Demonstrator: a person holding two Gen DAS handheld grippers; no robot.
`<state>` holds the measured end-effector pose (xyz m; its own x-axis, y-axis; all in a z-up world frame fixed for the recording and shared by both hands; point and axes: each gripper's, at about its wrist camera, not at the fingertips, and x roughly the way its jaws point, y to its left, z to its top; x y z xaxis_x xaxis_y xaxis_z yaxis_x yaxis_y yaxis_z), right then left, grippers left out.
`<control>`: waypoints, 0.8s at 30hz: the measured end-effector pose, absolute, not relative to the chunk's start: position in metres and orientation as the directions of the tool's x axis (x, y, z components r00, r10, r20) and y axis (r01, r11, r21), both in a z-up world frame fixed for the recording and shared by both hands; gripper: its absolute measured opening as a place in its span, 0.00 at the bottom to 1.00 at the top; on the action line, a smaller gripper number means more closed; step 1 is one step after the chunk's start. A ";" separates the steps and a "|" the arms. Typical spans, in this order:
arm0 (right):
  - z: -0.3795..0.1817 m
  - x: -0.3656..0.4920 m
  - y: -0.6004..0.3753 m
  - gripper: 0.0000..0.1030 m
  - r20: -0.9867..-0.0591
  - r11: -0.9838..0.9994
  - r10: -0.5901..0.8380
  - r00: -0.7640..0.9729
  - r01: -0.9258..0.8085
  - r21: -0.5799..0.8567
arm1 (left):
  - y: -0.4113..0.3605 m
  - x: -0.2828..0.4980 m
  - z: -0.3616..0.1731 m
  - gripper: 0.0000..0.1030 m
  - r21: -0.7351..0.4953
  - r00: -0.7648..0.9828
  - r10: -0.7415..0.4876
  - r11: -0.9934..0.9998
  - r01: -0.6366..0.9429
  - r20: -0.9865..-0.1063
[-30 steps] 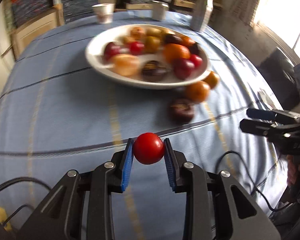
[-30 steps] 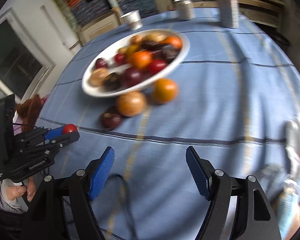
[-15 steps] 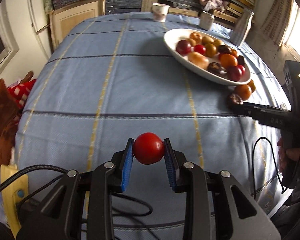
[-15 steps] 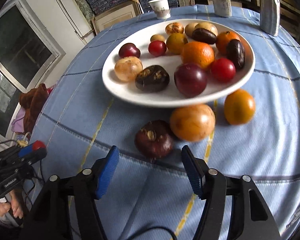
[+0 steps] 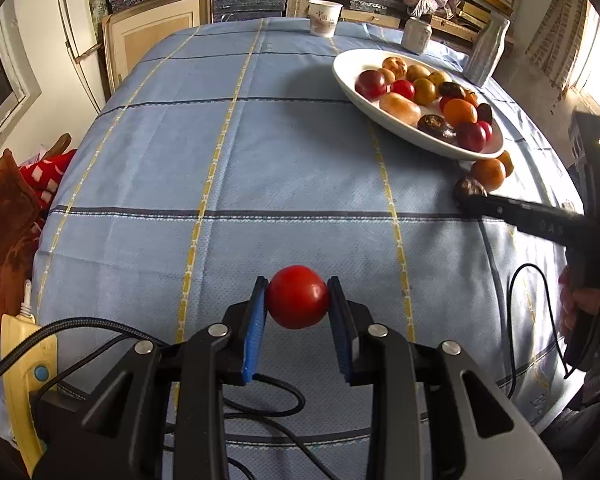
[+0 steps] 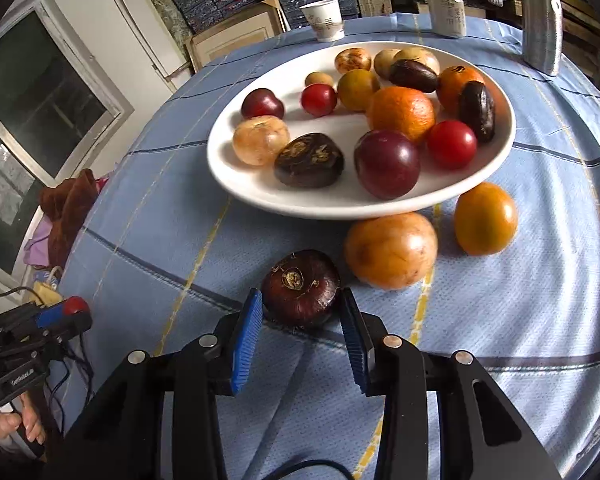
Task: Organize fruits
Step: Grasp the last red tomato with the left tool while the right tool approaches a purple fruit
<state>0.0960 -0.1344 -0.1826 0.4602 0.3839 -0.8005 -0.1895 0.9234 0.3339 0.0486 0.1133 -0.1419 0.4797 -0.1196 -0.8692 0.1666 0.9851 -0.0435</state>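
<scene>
My left gripper (image 5: 297, 300) is shut on a red tomato (image 5: 297, 297) and holds it above the near left of the blue cloth. It also shows in the right wrist view (image 6: 62, 314). My right gripper (image 6: 301, 306) is open, its pads on either side of a dark brown water chestnut (image 6: 301, 287) that lies on the cloth. Beyond it lie a tan-orange fruit (image 6: 391, 250) and an orange one (image 6: 485, 219), right in front of the white plate (image 6: 260, 196), which holds several mixed fruits.
A paper cup (image 6: 323, 21), a can (image 6: 446, 13) and a grey bottle (image 6: 542, 16) stand behind the plate. A yellow power strip (image 5: 20, 364) and cables hang at the near left edge. A brown cloth (image 5: 4, 216) lies off the table's left.
My right gripper has moved forward and low, so the dark water chestnut now sits between its pads, and the jaws have narrowed. My left gripper has drawn back left with the tomato.
</scene>
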 end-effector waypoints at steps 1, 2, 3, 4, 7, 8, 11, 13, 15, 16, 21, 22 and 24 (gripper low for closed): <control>-0.179 0.091 -0.135 0.38 -0.798 0.922 0.386 0.463 -0.202 0.329 | 0.113 0.050 -0.141 0.29 -0.048 0.481 -0.124 0.985 0.167 -0.868; -0.176 0.088 -0.137 0.38 -0.795 0.922 0.388 0.466 -0.210 0.326 | 0.110 0.053 -0.140 0.29 -0.056 0.483 -0.133 0.984 0.169 -0.865; -0.171 0.084 -0.139 0.37 -0.793 0.923 0.383 0.473 -0.220 0.315 | 0.107 0.056 -0.139 0.29 -0.065 0.484 -0.142 0.983 0.173 -0.863; -0.165 0.078 -0.145 0.35 -0.791 0.926 0.375 0.484 -0.229 0.299 | 0.103 0.059 -0.139 0.29 -0.071 0.485 -0.151 0.981 0.180 -0.861; -0.149 0.067 -0.165 0.21 -0.784 0.936 0.349 0.512 -0.221 0.273 | 0.081 0.073 -0.137 0.29 -0.086 0.490 -0.186 0.972 0.218 -0.852; -0.146 0.065 -0.171 0.21 -0.786 0.940 0.340 0.517 -0.213 0.266 | 0.068 0.079 -0.136 0.29 -0.093 0.492 -0.204 0.966 0.240 -0.846; -0.158 0.069 -0.182 0.21 -0.837 0.947 0.316 0.447 -0.199 0.252 | 0.041 0.092 -0.136 0.29 -0.114 0.478 -0.247 0.950 0.290 -0.843; -0.161 0.067 -0.187 0.36 -0.823 0.939 0.342 0.452 -0.184 0.290 | 0.025 0.098 -0.140 0.29 -0.121 0.463 -0.266 0.940 0.319 -0.845; -0.162 0.064 -0.187 0.45 -0.807 0.922 0.387 0.445 -0.200 0.332 | 0.013 0.098 -0.141 0.29 -0.121 0.451 -0.278 0.930 0.347 -0.848; -0.163 0.062 -0.180 0.46 -0.804 0.912 0.408 0.433 -0.234 0.337 | 0.011 0.097 -0.141 0.29 -0.117 0.449 -0.280 0.927 0.357 -0.848; -0.174 0.060 -0.146 0.46 -0.833 0.904 0.403 0.380 -0.306 0.298 | 0.024 0.096 -0.143 0.29 -0.121 0.450 -0.265 0.938 0.323 -0.853; -0.176 0.061 -0.142 0.46 -0.837 0.908 0.388 0.387 -0.315 0.276 | 0.027 0.096 -0.143 0.29 -0.122 0.451 -0.260 0.942 0.313 -0.854; -0.177 0.064 -0.138 0.46 -0.839 0.913 0.368 0.400 -0.326 0.245 | 0.032 0.095 -0.144 0.29 -0.120 0.451 -0.254 0.945 0.303 -0.855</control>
<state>0.0639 -0.1383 -0.1775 0.4003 0.3679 -0.8393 -0.3258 0.9132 0.2449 0.0949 0.0321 -0.1442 0.4514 -0.2539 -0.8554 0.3034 0.9452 -0.1204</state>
